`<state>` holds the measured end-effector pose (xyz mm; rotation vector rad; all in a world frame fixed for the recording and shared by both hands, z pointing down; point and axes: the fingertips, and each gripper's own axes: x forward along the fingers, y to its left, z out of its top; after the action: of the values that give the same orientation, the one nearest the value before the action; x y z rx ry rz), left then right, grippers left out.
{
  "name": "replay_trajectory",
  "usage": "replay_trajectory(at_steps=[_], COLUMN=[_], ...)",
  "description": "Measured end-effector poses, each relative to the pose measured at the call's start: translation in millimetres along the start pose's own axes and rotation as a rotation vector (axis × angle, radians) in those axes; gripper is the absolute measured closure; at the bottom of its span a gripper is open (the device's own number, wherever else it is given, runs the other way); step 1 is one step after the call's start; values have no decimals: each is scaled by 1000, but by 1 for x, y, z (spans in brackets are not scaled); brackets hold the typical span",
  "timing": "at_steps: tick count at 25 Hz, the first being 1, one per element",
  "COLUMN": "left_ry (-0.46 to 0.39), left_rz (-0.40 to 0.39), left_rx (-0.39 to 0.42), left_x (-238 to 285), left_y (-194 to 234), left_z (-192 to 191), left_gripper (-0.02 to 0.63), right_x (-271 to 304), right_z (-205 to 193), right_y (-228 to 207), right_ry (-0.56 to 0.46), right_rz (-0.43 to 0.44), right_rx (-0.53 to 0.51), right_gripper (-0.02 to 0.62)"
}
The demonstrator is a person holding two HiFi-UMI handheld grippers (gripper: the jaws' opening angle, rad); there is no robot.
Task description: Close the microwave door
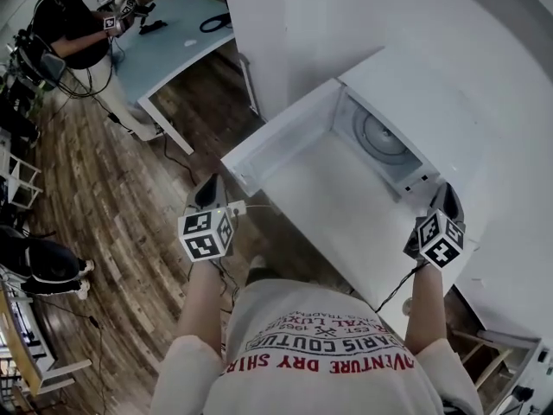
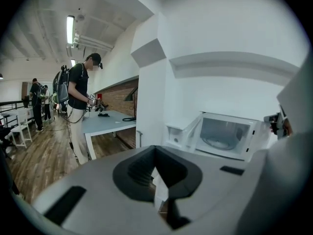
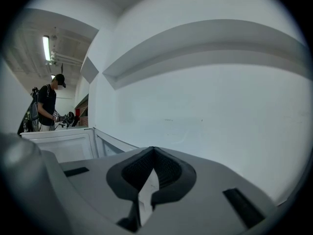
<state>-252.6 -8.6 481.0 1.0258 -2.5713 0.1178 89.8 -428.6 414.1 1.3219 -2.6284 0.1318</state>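
A white microwave [image 1: 406, 93] stands on a white counter [image 1: 328, 214] against the wall. Its door [image 1: 281, 141] is swung wide open to the left, and the cavity with its round turntable [image 1: 378, 135] shows. My left gripper [image 1: 210, 184] hovers off the counter's left edge, just past the door's free end, shut and holding nothing. My right gripper [image 1: 447, 190] is at the counter's right side, beside the microwave's front right corner, also shut and holding nothing. In the left gripper view, the open cavity [image 2: 226, 133] and the door [image 2: 182, 133] lie ahead of the shut gripper [image 2: 155, 153]. The right gripper [image 3: 152, 153] faces the white wall, with the door [image 3: 63, 146] at the left.
A person [image 1: 73, 24] stands at a pale blue table [image 1: 173, 37] at the far left, holding grippers. A white pillar [image 1: 259, 33] rises behind the door. Wooden floor [image 1: 112, 206] with cables lies to the left, and shelving [image 1: 17, 171] lines the left edge.
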Motion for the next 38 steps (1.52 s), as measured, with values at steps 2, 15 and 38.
replay_trajectory(at_steps=[2, 15, 38], left_ry=[19, 21, 60], left_rz=[-12, -139, -348], left_rx=[18, -98, -42], left_x=[10, 33, -9], left_y=[7, 1, -143], left_z=[1, -4, -37], left_gripper=[606, 606, 606], right_x=[-1, 1, 0], right_z=[0, 3, 2], right_y=[0, 2, 4], right_ry=[-1, 18, 35], right_rz=[-5, 22, 167], right_rx=[-2, 93, 82], right_gripper=[584, 584, 584])
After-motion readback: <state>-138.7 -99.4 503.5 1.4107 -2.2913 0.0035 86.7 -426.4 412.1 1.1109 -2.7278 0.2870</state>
